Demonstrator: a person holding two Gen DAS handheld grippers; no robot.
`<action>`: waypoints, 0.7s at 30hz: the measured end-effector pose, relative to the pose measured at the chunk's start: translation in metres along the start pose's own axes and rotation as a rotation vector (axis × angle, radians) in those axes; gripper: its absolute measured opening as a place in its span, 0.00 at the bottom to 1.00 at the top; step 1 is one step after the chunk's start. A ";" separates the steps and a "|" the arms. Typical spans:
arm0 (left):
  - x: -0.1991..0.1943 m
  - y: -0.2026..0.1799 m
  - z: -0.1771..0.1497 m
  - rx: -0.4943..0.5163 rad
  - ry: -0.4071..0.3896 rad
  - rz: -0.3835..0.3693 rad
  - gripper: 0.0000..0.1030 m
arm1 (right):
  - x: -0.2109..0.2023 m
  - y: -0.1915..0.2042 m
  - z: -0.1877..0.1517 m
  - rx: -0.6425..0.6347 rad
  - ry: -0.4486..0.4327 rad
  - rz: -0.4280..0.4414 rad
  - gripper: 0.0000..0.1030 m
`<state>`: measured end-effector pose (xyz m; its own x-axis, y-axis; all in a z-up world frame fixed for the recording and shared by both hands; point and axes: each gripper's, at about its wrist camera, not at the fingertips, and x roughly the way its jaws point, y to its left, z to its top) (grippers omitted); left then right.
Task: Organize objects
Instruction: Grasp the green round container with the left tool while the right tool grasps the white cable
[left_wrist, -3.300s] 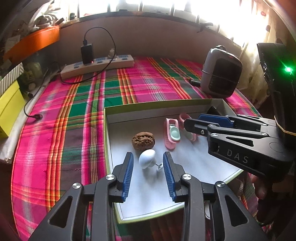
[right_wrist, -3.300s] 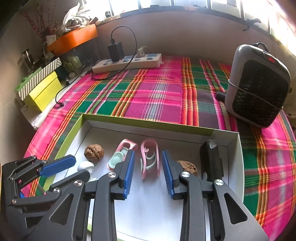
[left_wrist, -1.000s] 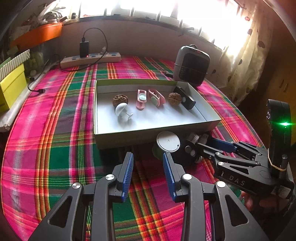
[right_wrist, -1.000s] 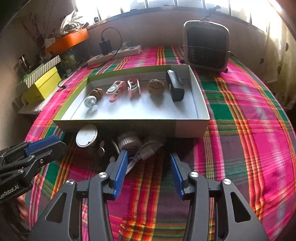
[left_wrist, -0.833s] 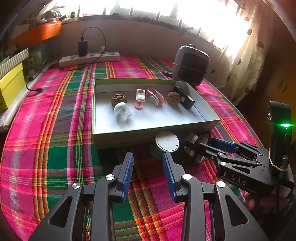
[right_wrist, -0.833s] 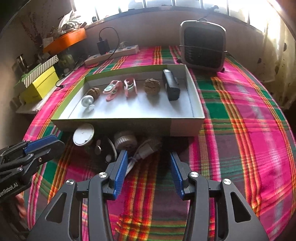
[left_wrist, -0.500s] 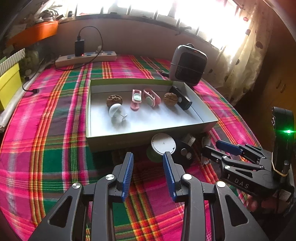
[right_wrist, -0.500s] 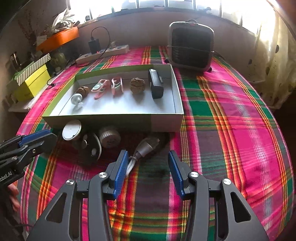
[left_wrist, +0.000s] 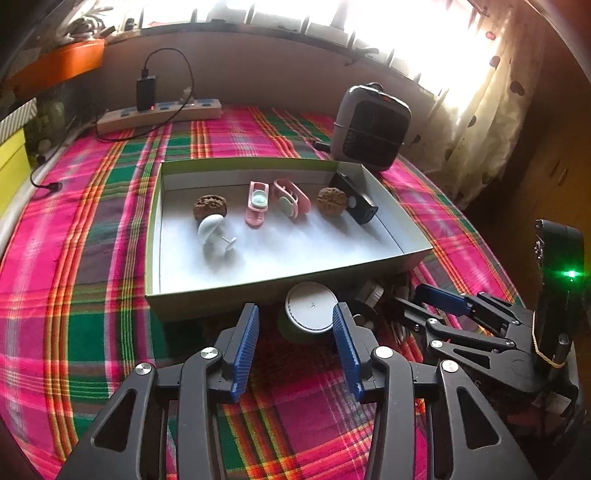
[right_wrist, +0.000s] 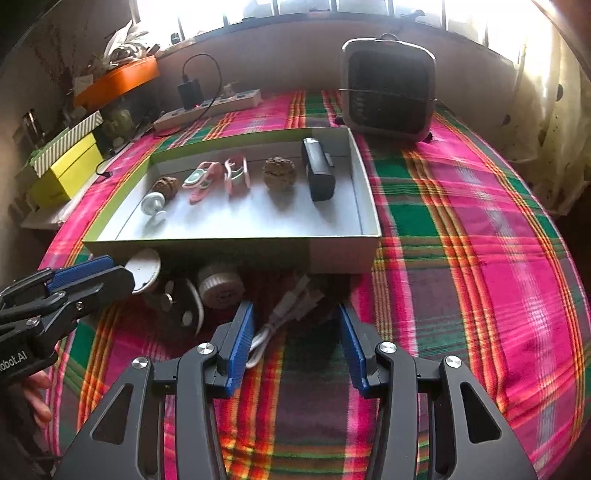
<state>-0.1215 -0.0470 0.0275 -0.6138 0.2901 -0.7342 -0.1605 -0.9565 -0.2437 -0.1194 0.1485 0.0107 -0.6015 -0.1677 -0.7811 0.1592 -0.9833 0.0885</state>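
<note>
A plaid-covered table (left_wrist: 92, 295) carries an open shallow box (left_wrist: 221, 295) whose floor already holds a row: two walnuts, two pink clips, a white knob-like piece and a black rectangular device (right_wrist: 318, 173). Still outside, crowded against the box's near wall, lie a round white-lidded green container (left_wrist: 310, 314), a dark disc (right_wrist: 181, 306), a ribbed beige cap (right_wrist: 219, 286) and a white cable with its plug (right_wrist: 291, 299). The left claw (left_wrist: 295, 339) is opening, its blue pads framing the green container without touching it, nothing held. The right claw (right_wrist: 295, 332) stands partly open and empty, the cable lying just beyond and between its fingers. The container looks light, rigid and smooth-sided, so it would likely be best taken across its round body below the lid. The cable is limp and would trail, so its stiff plug seems the surest hold.
</note>
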 end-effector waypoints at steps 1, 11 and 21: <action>0.001 -0.001 0.001 0.001 0.001 0.012 0.39 | 0.000 -0.001 0.000 -0.002 -0.001 -0.010 0.45; 0.011 -0.011 0.006 0.021 0.018 0.033 0.39 | -0.002 -0.015 -0.001 0.004 -0.007 -0.030 0.45; 0.021 -0.017 0.007 0.025 0.045 0.061 0.39 | -0.006 -0.023 -0.004 0.000 -0.013 -0.026 0.34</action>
<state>-0.1370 -0.0244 0.0208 -0.5880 0.2316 -0.7750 -0.1434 -0.9728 -0.1819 -0.1162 0.1721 0.0103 -0.6151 -0.1432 -0.7753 0.1434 -0.9873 0.0685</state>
